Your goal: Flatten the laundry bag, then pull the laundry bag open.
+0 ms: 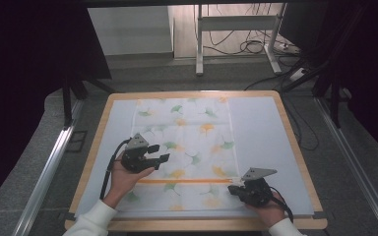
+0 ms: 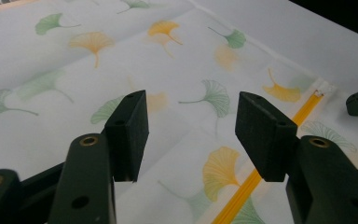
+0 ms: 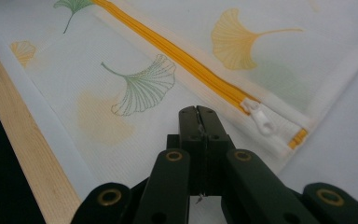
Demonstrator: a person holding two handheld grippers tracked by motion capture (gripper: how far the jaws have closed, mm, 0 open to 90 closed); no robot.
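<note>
One white mesh bag (image 1: 184, 147) printed with green and yellow ginkgo leaves lies flat in the middle of the worktop (image 1: 290, 142), on a pale mat (image 1: 256, 132). A single yellow zipper (image 1: 187, 181) runs across its near part, and the white zipper pull (image 3: 262, 122) sits at the right end of it.

The right gripper (image 1: 235, 189) rests low at that end, its jaws pressed together with nothing visibly between them; the tips lie just beside the pull, and whether they touch the fabric is hard to make out. The left gripper (image 1: 161, 153) hovers over the left half of the bag with its jaws spread and empty.

The bag's near edge is partly hidden by the two hands, and the sleeves are cut off at the bottom of the high view.
</note>
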